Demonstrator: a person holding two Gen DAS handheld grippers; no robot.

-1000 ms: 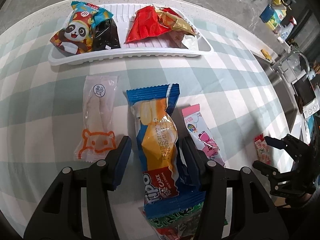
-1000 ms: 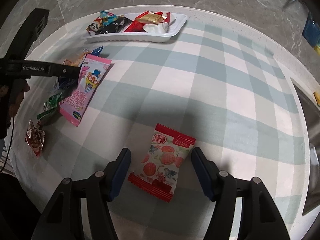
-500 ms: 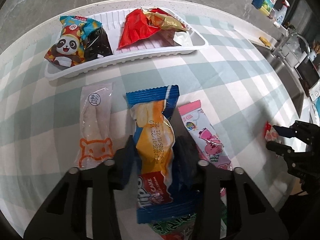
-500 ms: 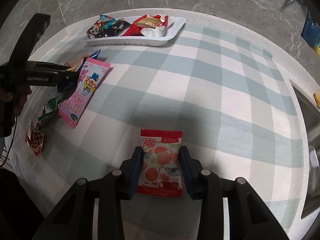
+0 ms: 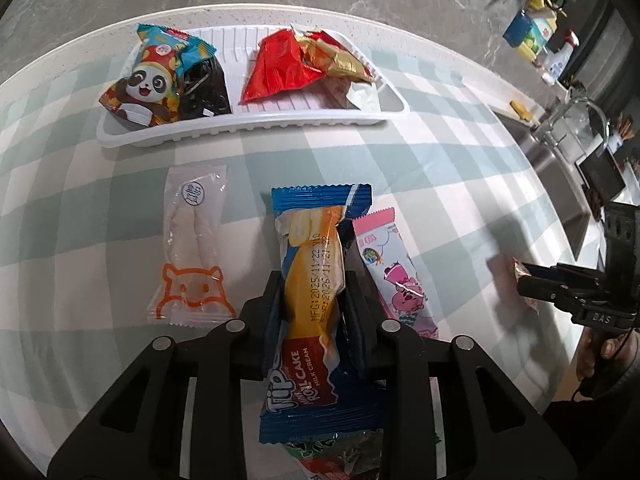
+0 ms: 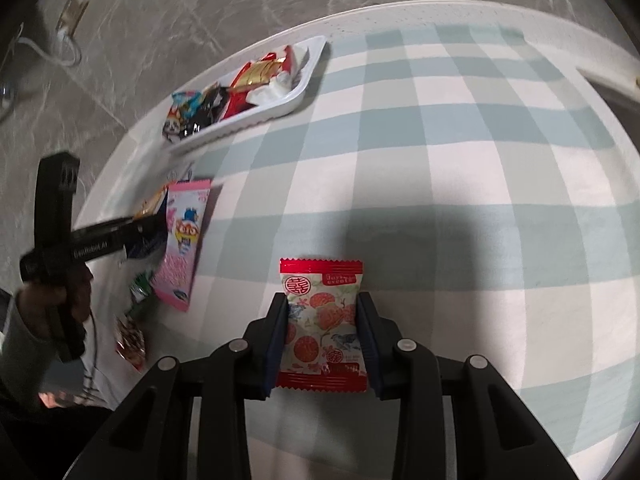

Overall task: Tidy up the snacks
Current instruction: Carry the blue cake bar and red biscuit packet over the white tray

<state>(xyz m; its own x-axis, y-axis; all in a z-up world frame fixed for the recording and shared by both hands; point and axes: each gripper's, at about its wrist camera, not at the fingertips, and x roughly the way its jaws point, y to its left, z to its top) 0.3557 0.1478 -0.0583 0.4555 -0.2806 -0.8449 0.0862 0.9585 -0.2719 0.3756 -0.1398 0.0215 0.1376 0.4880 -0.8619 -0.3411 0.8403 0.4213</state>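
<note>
My left gripper (image 5: 314,292) is shut on a blue and orange roll cake packet (image 5: 316,280) and holds it above the checked tablecloth. My right gripper (image 6: 322,316) is shut on a red and white candy packet (image 6: 323,324) and holds it off the table. The white two-part tray (image 5: 256,126) stands at the far edge; it holds a panda packet (image 5: 154,76), a black packet, a red packet (image 5: 280,66) and a gold one. The tray also shows in the right wrist view (image 6: 256,120). The left gripper shows in the right wrist view (image 6: 132,228).
A clear packet with an orange bear print (image 5: 194,248) lies left of the roll cake. A pink packet (image 5: 394,272) lies right of it, also in the right wrist view (image 6: 182,236). A green packet (image 5: 340,452) lies beneath my left gripper. A sink (image 5: 560,160) is at right.
Both grippers closed from open onto their packets and lifted them. The right gripper with its candy packet has swung and risen; the left view has risen a little.
</note>
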